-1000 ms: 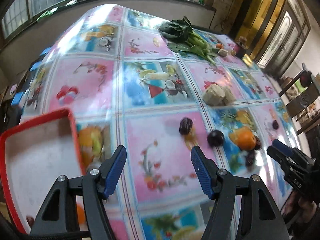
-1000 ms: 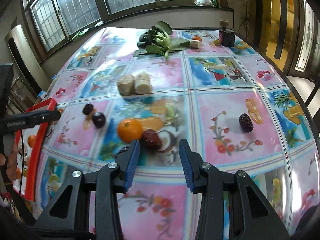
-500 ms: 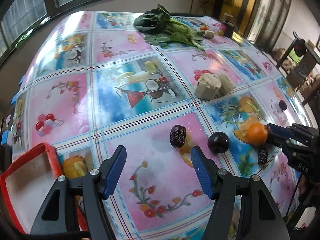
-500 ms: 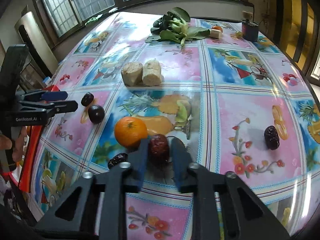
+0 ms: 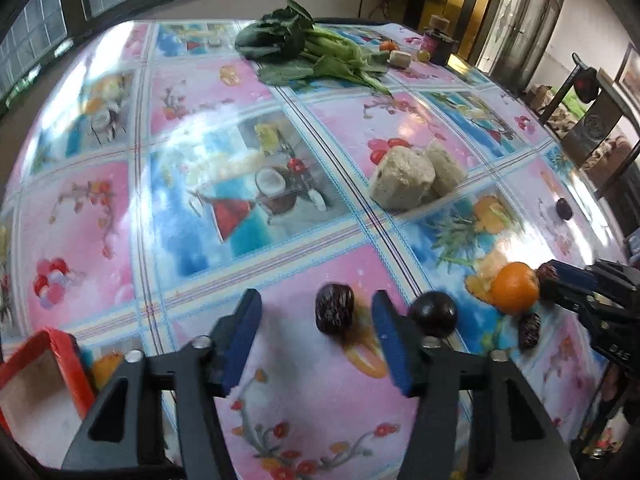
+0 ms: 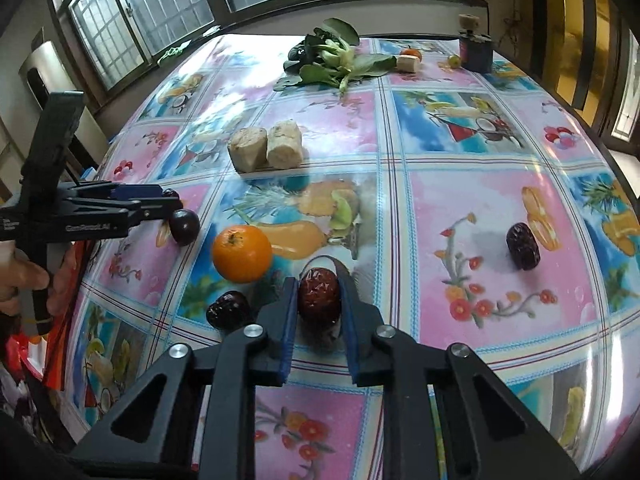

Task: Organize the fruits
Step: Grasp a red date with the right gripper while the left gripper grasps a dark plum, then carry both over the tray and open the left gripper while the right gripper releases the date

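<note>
Right wrist: right tongs (image 6: 319, 300) pinching a red date (image 6: 319, 294), orange (image 6: 241, 254) just beside.

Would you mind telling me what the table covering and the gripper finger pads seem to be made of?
Table covering: likely glossy plastic or oilcloth, since window glare reflects off its printed fruit squares. Right gripper finger pads: blue, matte, apparently ribbed rubber or foam on black, probably plastic fingers, closed on a wrinkled red date.
</note>
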